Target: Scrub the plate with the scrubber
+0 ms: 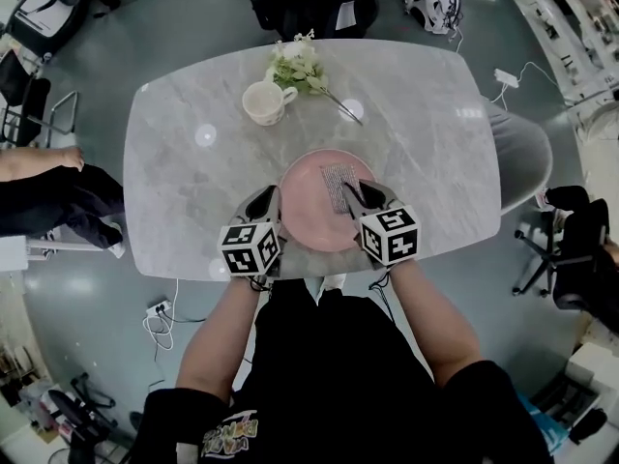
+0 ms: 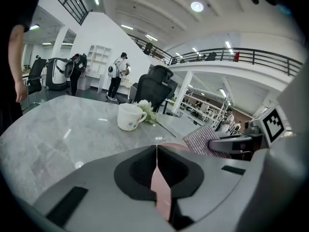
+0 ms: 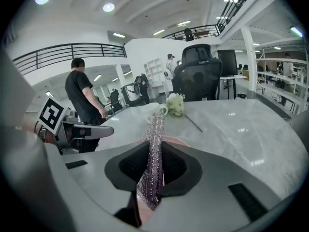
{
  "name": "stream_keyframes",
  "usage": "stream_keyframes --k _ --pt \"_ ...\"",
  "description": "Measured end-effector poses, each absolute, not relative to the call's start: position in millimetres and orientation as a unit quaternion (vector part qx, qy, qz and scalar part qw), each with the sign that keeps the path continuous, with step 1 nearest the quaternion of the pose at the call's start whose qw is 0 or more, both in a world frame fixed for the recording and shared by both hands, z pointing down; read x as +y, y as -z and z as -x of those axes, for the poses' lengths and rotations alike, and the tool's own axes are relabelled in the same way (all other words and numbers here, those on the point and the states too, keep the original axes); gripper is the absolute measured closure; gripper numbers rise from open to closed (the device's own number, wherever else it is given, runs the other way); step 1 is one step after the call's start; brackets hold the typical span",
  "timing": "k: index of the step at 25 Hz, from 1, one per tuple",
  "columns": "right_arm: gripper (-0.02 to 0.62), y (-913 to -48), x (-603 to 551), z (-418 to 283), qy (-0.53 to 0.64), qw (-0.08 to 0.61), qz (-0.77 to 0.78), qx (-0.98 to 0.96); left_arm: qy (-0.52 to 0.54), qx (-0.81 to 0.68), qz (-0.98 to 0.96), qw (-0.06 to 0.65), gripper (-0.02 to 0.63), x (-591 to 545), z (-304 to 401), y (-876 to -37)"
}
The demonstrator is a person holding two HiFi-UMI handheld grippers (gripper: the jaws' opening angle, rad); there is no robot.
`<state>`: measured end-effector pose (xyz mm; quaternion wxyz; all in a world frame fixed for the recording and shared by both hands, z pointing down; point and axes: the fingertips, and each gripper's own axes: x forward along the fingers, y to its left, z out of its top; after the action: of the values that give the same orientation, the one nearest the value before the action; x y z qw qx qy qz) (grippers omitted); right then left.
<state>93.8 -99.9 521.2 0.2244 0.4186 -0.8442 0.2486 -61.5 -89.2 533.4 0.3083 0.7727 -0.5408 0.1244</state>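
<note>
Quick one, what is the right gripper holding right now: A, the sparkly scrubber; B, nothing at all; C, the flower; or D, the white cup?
A: the right gripper has its jaws shut on the scrubber, which stands up between them over the pink plate.

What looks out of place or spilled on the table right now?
Nothing spilled or broken. Only the flower sprig lies loose on the table beside the cup. The left gripper pinches the plate; the right gripper holds the scrubber.
</note>
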Motion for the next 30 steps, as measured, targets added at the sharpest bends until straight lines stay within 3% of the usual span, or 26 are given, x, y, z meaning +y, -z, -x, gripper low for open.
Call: stream_keyframes --k 16,30 --pt "0.523 -404 -23 -104 -0.166 0.165 -0.36 -0.903 -0.048 -0.498 -0.847 0.183 0.588 -2 21 -382" --pt "0.523 -397 29 -52 -0.189 0.126 -0.419 -0.879 -0.048 -0.411 -0.893 0.175 0.588 39 52 -370"
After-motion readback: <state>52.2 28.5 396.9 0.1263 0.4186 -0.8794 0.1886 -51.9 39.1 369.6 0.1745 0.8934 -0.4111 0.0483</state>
